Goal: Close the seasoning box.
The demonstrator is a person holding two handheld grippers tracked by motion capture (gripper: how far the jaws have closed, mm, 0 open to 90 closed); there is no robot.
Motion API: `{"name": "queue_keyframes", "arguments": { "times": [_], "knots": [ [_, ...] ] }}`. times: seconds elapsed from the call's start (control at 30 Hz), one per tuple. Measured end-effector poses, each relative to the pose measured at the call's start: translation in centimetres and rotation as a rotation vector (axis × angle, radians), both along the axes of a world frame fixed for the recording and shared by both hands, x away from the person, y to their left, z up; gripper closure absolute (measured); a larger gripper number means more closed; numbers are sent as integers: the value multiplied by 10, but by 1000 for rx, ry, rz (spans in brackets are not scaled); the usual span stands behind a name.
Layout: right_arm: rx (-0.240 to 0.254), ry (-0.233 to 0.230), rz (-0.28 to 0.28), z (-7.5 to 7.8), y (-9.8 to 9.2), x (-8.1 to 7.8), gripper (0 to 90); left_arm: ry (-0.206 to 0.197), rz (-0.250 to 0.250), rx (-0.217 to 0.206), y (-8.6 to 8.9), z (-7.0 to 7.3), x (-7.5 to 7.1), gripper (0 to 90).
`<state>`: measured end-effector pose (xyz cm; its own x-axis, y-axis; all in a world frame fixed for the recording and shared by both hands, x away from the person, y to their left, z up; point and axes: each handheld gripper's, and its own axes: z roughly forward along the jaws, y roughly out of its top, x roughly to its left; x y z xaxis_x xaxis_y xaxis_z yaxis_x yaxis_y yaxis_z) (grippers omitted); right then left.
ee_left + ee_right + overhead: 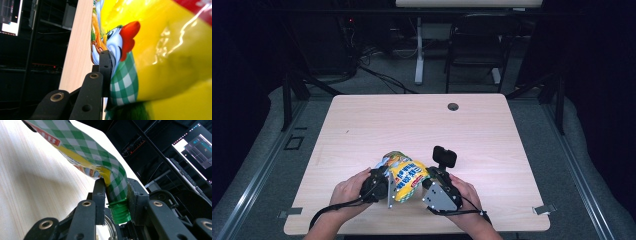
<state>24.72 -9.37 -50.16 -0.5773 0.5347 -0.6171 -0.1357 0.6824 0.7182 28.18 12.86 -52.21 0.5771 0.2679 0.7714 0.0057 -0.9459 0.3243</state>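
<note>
A yellow pouch (408, 177) with green-and-white check print and a cartoon rooster lies near the front edge of the wooden tabletop (482, 135), between the person's two hands. In the high view the left gripper (382, 186) comes to the pouch from the left and the right gripper (432, 181) from the right, each held in one hand. In the left gripper view one black jaw presses flat against the printed side of the pouch (160, 62); the other jaw is hidden behind the pouch, so the jaws seem closed on its body. In the right gripper view the two jaws stand partly closed on the narrow checked neck of the pouch (100, 165), just above its green threaded spout (120, 210), and the spout points back toward the camera. The right jaws touch the neck on both sides. The body of the pouch rises away from these jaws, above the pale tabletop (32, 185).
</note>
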Motion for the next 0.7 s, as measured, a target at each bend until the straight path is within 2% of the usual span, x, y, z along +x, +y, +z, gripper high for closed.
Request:
{"name": "queue_keyframes", "arguments": {
  "times": [0.2,0.3,0.37,0.5,0.7],
  "knots": [
    [-44,7,21,6,1,3,705,16,10,-36,2,-2,0,824],
    [-81,14,35,9,2,4,705,26,14,-51,2,-4,0,823],
    [-99,15,40,11,2,5,705,34,16,-73,2,-5,0,823],
    [-122,16,53,14,3,7,706,54,17,-96,3,-6,0,823],
    [-131,11,62,17,3,8,706,77,16,-124,4,-8,1,820]
  ]
}}
